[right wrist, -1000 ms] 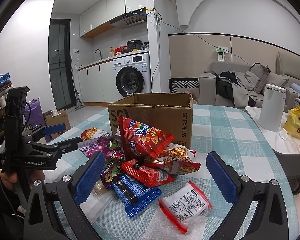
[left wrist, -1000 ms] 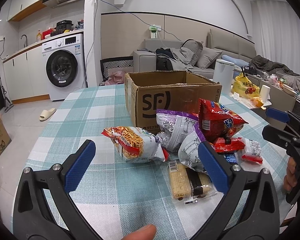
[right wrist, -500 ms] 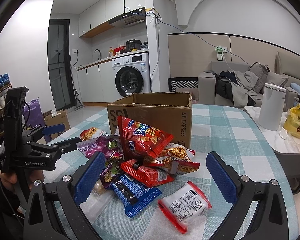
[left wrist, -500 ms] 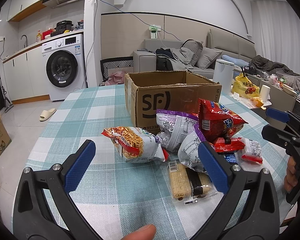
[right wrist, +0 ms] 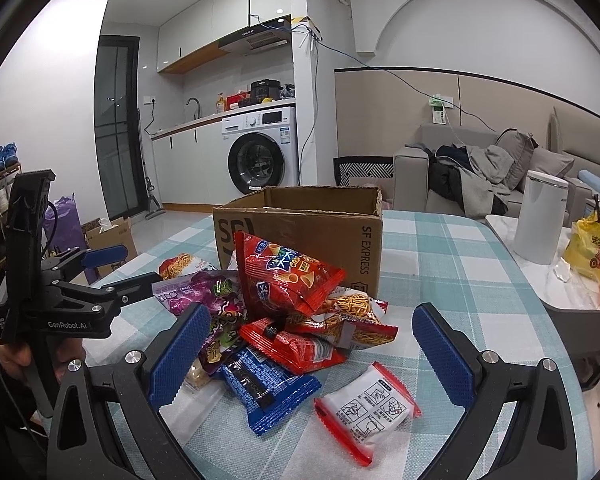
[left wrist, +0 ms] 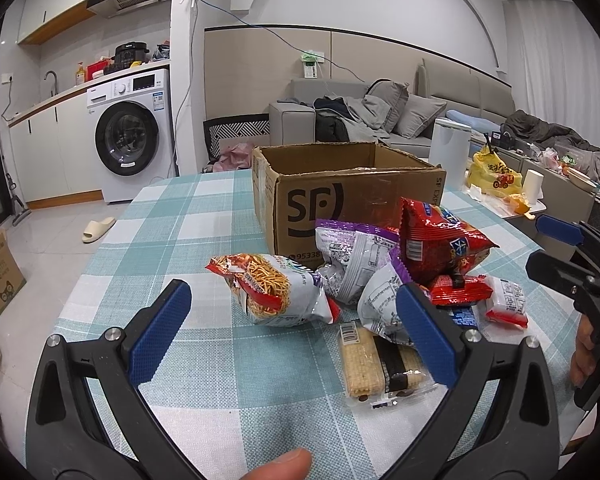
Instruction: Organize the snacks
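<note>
A cardboard box [left wrist: 340, 200] stands on the counter [left wrist: 172, 240], and the snack heap lies just before it. In the left wrist view a noodle bag [left wrist: 272, 292] lies leftmost, a biscuit pack [left wrist: 376, 364] nearest, a chip bag [left wrist: 436, 244] leaning upright at the box. A small sachet [right wrist: 366, 406] lies apart at the heap's right, seen from the right wrist.

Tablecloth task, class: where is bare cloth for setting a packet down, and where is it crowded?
Free: the checked tablecloth left of the cardboard box and noodle bag; also right of the box, toward the white canister. Crowded: the snack pile before the box, from red chip bag to blue packet and white sachet.
</note>
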Tool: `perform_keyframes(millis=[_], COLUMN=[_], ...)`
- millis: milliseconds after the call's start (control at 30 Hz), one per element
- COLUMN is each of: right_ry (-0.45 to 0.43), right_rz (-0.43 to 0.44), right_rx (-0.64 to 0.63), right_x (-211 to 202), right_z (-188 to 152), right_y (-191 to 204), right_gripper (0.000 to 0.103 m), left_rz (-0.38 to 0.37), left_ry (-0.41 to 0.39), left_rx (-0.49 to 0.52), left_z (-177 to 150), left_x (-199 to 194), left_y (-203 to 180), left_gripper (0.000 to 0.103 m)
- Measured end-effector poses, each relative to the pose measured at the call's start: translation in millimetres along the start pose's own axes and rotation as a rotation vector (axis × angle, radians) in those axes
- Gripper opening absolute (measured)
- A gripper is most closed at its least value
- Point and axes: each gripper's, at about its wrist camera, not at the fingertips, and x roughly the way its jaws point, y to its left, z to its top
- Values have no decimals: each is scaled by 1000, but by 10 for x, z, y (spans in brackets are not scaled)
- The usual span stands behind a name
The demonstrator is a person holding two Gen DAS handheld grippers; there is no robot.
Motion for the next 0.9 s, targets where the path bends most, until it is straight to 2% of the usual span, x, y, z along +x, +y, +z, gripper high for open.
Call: perform_keyframes(millis=[400, 733, 900], right_ry=[24, 33, 40], right_rz=[-31, -29, -48], right_rx=[35, 71, 81], right_x=[55, 69, 72], right_z=[13, 16, 12], right_y=[-61, -129, -141], right_gripper=[103, 103, 103], left_rz=[-43, -12, -12], left_ry=[-4, 2, 20], left_rx=[35, 53, 18], left_z=[-18, -9, -6], left_x=[15, 24, 60], left_y=[-48, -103, -26], left_gripper=[102, 102, 102])
